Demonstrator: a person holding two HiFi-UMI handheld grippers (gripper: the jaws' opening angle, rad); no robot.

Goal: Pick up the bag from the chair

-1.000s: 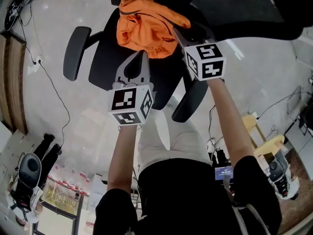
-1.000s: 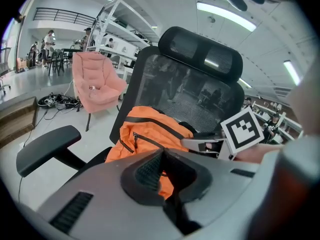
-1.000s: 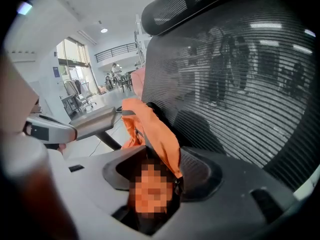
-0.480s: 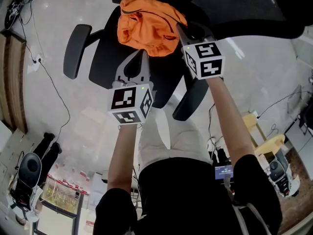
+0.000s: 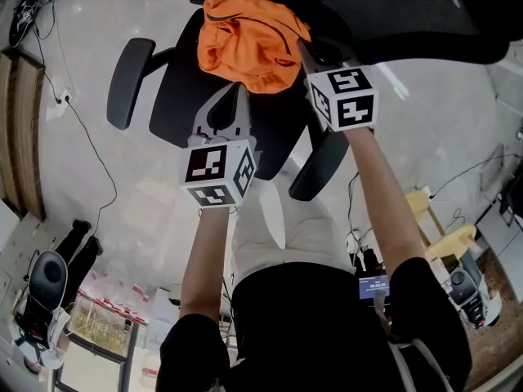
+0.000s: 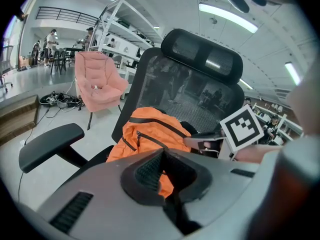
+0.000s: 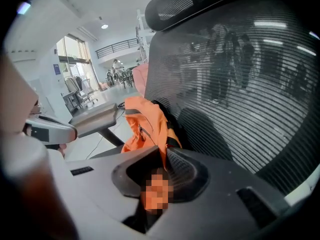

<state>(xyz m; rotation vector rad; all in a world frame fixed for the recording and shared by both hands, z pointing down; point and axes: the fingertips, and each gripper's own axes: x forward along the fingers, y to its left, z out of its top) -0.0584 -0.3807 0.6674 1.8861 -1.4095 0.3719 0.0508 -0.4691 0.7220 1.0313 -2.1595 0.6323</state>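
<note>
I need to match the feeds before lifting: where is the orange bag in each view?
Head view: orange bag at top centre, on the seat.
Left gripper view: orange bag in the centre, slightly low.
Right gripper view: orange bag left of centre.
Shared landmark: the black mesh backrest, directly behind the bag in every view.

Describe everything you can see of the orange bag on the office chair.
The orange backpack is soft, crumpled fabric with dark zips and straps. It lies slumped on the black chair seat, at the foot of the mesh backrest. The right gripper has just been closing its jaws, and a fold of the bag's edge is pinched between them.
</note>
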